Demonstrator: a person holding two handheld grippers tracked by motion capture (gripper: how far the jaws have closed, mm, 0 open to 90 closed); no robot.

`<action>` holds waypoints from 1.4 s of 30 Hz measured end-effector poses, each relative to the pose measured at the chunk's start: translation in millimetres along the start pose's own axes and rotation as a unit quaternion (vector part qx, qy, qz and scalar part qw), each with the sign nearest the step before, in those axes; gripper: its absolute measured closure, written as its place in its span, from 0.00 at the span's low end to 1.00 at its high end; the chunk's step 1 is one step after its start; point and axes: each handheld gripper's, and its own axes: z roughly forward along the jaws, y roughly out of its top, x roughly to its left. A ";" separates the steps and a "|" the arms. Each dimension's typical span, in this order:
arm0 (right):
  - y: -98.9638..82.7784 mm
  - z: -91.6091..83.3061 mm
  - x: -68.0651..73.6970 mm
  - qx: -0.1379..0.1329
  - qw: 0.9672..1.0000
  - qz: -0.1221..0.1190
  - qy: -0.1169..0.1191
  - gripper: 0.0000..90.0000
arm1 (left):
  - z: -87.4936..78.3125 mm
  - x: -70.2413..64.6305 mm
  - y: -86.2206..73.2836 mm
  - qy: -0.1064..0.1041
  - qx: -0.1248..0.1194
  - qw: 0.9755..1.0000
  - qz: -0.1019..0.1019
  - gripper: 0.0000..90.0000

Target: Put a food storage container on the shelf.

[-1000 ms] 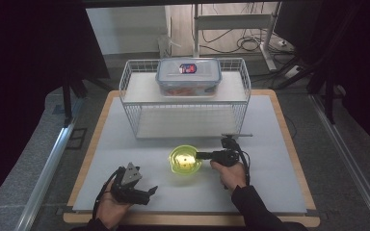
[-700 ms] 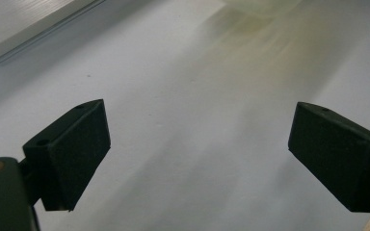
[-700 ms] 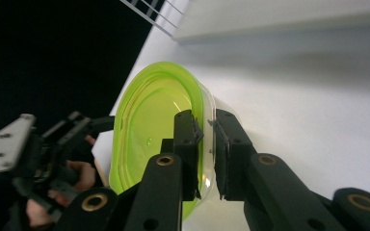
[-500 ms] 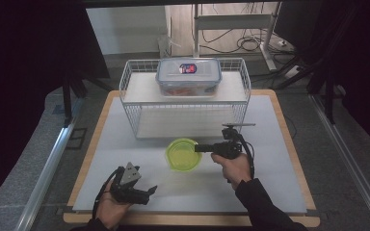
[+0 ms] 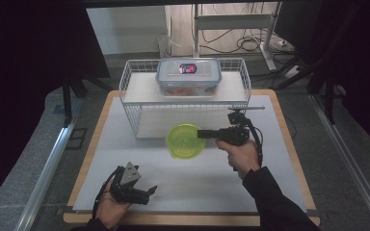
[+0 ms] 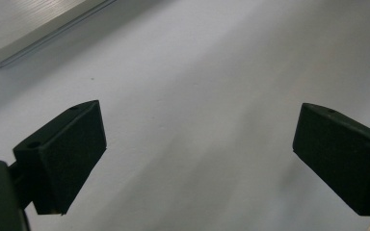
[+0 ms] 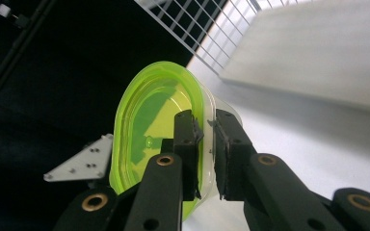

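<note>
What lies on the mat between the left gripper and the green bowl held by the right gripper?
Nothing: in the high view the white mat is bare between the left gripper and the green bowl.

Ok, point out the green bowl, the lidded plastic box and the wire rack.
green bowl (image 5: 185,140), high view, on its inner floor.
lidded plastic box (image 5: 189,77), high view, on the middle of its clear lid.
wire rack (image 5: 131,118), high view, on its left mesh wall.

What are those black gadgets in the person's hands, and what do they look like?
Both are black hand-held tools. The left gripper has blocky jaws, a grey triangular plate and a trailing black cable. The right gripper has linked arms with brass-coloured pins. The sleeves are dark.
</note>
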 end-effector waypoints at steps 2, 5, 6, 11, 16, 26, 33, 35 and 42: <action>6.5 -5.2 4.4 -0.004 1.000 -0.004 0.001 0.90 | -0.1 0.2 0.0 -0.001 -0.002 1.000 -0.001 0.05; 16.1 -12.8 9.8 -0.011 1.000 -0.006 0.003 0.90 | 0.0 0.2 -0.1 -0.003 -0.002 1.000 -0.002 0.05; 19.2 -14.8 11.2 -0.014 1.000 -0.007 0.005 0.90 | 0.2 0.1 -0.1 -0.003 -0.001 1.000 -0.002 0.05; 33.6 -26.0 18.4 -0.027 1.000 -0.010 0.007 0.90 | 0.7 0.0 0.0 -0.004 0.000 1.000 0.000 0.05; 45.6 -36.6 24.9 -0.043 0.999 -0.017 0.008 0.90 | 1.1 -0.1 -0.1 -0.004 0.001 1.000 0.000 0.05; 66.7 -49.0 36.6 -0.068 0.997 -0.021 0.017 0.90 | 2.1 -2.1 0.3 -0.007 0.001 1.000 0.008 0.05; 83.7 -55.6 43.1 -0.083 0.996 -0.018 0.018 0.90 | 1.0 -0.8 0.1 -0.004 -0.003 1.000 0.003 0.04; 89.1 -57.1 45.0 -0.088 0.996 -0.019 0.017 0.90 | 0.9 -1.0 0.2 -0.004 -0.004 1.000 0.003 0.04; 111.5 -60.5 49.9 -0.102 0.995 -0.014 0.008 0.90 | 1.0 -0.7 0.0 -0.005 -0.004 1.000 0.004 0.04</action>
